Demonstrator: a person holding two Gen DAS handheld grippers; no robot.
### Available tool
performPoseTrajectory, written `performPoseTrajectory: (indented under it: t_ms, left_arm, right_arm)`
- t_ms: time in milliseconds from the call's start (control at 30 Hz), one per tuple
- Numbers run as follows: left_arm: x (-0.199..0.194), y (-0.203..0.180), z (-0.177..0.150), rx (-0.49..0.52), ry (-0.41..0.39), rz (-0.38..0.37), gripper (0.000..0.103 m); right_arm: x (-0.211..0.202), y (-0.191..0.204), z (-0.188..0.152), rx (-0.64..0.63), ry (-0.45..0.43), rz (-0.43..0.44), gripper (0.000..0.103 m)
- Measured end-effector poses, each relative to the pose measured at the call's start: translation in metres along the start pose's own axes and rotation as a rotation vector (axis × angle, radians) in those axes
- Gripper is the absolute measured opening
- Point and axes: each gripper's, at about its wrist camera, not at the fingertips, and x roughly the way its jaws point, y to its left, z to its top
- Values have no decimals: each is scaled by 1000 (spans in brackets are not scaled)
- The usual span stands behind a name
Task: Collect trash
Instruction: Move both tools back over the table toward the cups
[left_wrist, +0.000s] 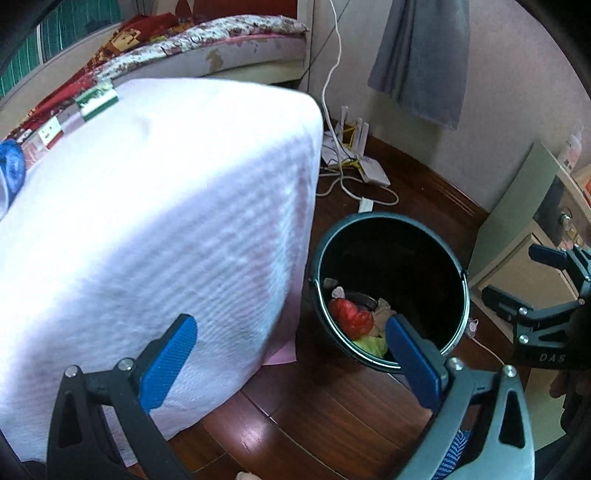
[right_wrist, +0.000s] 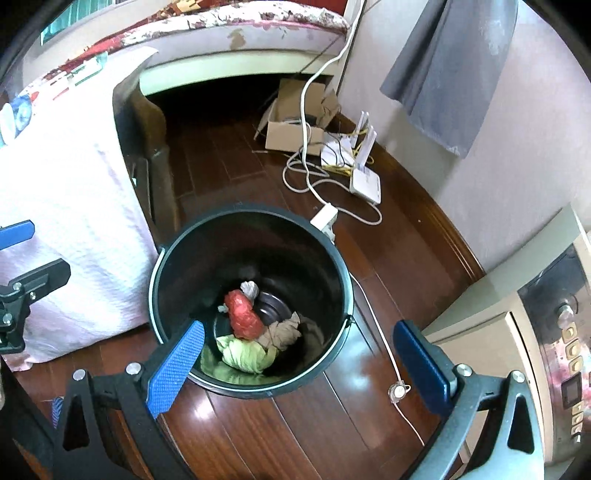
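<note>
A black bin (left_wrist: 436, 254) (right_wrist: 295, 251) stands on the wooden floor beside a cloth-covered table. At its bottom lie a red crumpled wad (right_wrist: 243, 314) (left_wrist: 351, 314), a green wad (right_wrist: 245, 354) (left_wrist: 371, 343), a beige crumpled piece (right_wrist: 284, 332) and a small pale scrap (right_wrist: 249, 288). My right gripper (right_wrist: 299, 328) hangs open above the bin's near rim, nothing between its blue pads. My left gripper (left_wrist: 290, 328) is open too, empty, between the table's side and the bin. Each wrist view catches the other gripper at its edge: the right gripper (left_wrist: 546, 273), the left gripper (right_wrist: 22, 251).
The table under a white cloth (left_wrist: 166, 221) stands close left of the bin. A white router (right_wrist: 364, 177), looping cables (right_wrist: 306, 177) and a cardboard box (right_wrist: 295, 129) lie on the floor behind. A cabinet (right_wrist: 517, 332) stands right; a bed (right_wrist: 240, 22) at the back.
</note>
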Motion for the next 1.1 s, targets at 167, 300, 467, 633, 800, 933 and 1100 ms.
performPoseTrajectory:
  t_ms: [167, 300, 467, 633, 800, 933, 1100]
  left_arm:
    - [-16, -1, 4, 3, -32, 16, 102]
    - [-29, 6, 6, -10, -60, 23, 102]
    - [-45, 15, 10, -23, -107, 66, 102]
    - [-66, 28, 12, -14, -163, 110, 102]
    - [-84, 51, 15, -37, -204, 158, 102]
    - [-95, 73, 15, -61, -227, 191, 102]
    - [-111, 110, 14, -119, -254, 243, 102]
  right_arm:
    - [-16, 10, 5, -4, -30, 18, 103]
    - [-28, 16, 12, -2, -60, 33, 103]
    - [-45, 25, 23, 10, -108, 60, 103]
    - [-61, 41, 36, 0, -161, 72, 103]
    - [-76, 65, 48, -33, -219, 96, 103]
    - [-85, 86, 60, -41, -263, 127, 103]
    - [-93, 119, 77, -73, -309, 180, 103]
